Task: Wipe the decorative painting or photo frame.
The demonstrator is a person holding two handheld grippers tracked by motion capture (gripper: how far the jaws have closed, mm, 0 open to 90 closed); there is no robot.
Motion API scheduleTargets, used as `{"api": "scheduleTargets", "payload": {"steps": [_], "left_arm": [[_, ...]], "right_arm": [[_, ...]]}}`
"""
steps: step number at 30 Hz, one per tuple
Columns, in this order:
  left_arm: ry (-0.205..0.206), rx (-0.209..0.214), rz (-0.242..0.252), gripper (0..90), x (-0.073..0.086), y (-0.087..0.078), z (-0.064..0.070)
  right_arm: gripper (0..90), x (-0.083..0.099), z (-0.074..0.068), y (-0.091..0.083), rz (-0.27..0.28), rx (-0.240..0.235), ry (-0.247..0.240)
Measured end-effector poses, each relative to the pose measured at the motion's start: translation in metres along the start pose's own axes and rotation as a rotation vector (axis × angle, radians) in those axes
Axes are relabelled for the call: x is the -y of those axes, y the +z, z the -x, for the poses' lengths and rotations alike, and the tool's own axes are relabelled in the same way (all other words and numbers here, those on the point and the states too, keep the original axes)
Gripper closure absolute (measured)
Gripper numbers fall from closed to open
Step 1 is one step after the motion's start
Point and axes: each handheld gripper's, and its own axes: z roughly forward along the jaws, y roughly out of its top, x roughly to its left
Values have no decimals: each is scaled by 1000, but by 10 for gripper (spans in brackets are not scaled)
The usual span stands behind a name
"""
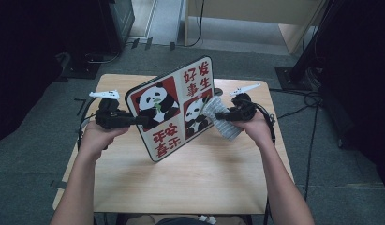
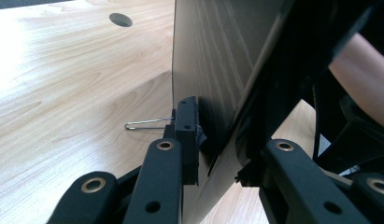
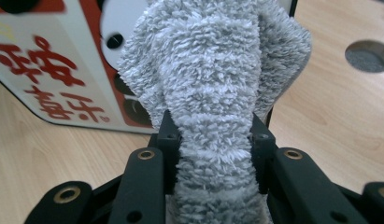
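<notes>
Over the wooden table [image 1: 190, 173], the panda board [image 1: 173, 105] stands tilted on its lower edge, and the left tool [image 1: 142, 120] is clamped tight on its left rim. Across from it, the right tool [image 1: 219, 115] grips a fluffy grey cloth [image 1: 224, 119], pressing it against the board's printed face.

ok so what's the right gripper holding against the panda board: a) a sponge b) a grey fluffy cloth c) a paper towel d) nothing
b: the right gripper is shut on a grey fluffy cloth, pressed to the panda board that the left gripper clamps by its edge.
</notes>
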Motion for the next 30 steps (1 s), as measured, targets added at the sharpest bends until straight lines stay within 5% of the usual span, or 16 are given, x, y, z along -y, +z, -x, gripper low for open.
{"api": "scheduleTargets", "payload": {"steps": [19,30], "left_arm": [[-7,11,4,751,0,0,-2],[-12,18,4,751,1,0,-3]], "right_arm": [[669,-74,-32,-47,74,6,-103],[664,-136,-66,-73,129,17,-188]]}}
